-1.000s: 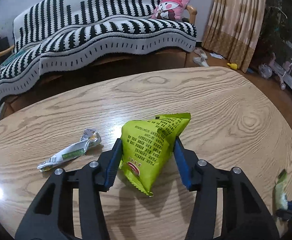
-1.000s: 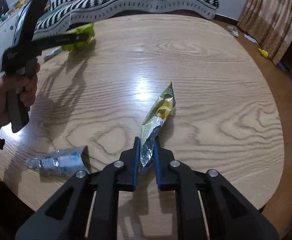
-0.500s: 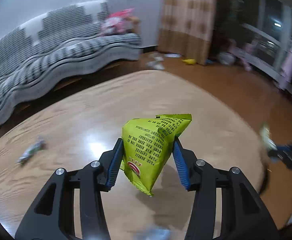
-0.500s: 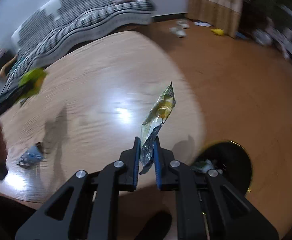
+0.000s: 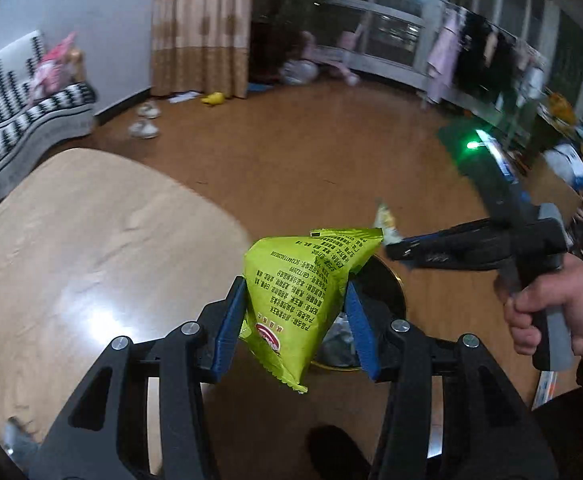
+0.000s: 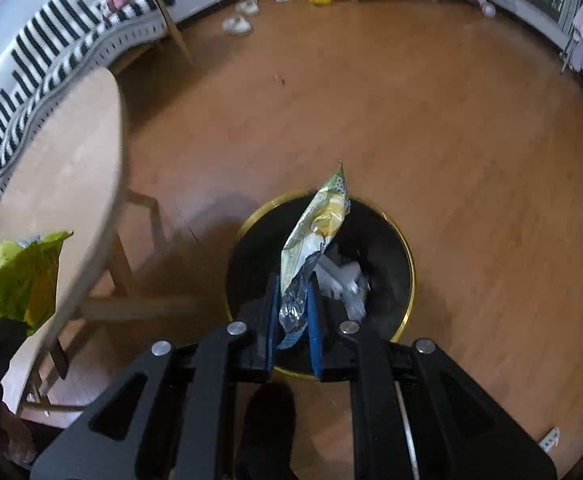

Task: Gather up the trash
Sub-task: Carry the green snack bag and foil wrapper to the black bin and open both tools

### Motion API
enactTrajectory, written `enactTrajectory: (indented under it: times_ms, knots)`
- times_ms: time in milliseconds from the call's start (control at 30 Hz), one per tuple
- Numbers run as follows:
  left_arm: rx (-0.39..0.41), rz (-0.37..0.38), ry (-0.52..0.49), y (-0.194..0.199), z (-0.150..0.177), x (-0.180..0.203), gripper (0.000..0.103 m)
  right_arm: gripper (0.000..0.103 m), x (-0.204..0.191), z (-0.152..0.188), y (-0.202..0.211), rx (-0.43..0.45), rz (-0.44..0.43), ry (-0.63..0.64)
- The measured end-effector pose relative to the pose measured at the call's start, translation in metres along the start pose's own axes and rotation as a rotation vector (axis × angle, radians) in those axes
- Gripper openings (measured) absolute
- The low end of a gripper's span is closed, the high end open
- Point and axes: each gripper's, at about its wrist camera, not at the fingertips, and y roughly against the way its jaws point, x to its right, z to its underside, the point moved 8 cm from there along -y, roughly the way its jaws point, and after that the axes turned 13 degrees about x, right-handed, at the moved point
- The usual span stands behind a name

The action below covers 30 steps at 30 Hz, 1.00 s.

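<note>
Left gripper (image 5: 294,322) clamps green snack bag (image 5: 305,294), held past the round table's edge (image 5: 195,204). Right gripper (image 6: 294,312) pinches yellow-green wrapper (image 6: 318,226) directly over black gold-rimmed trash bin (image 6: 405,248); white trash inside. Open wood floor (image 6: 471,128) beyond the bin; table leg (image 6: 121,268) left of it.

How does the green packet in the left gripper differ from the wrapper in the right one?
The green packet is broad and puffed, so the left gripper grips it with jaws wide apart; the yellow-and-silver wrapper is thin and flat, pinched by the right gripper with jaws nearly together. The wrapper hangs directly over the black bin; the packet is nearer the table, at the bin's edge. Both are held clear of any surface.
</note>
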Motion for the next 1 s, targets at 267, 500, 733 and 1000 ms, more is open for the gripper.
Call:
enactTrajectory:
  times_ms: [267,500,733,1000]
  knots:
    - [-0.043,0.015,0.016,-0.029,0.007,0.015,0.048,0.014,0.006,0.006,-0.008,-0.029,-0.012,-0.009]
    - [-0.058,0.014,0.038,-0.042,0.005,0.011,0.048,0.014,0.006,0.001,-0.008,-0.026,-0.012,-0.018]
    - [-0.065,0.018,0.046,-0.048,0.005,0.017,0.048,0.059,0.006,-0.004,-0.007,-0.005,0.004,-0.025]
    - [-0.081,0.041,0.075,-0.056,0.006,0.018,0.048,0.063,0.013,-0.009,0.004,0.046,0.028,-0.070]
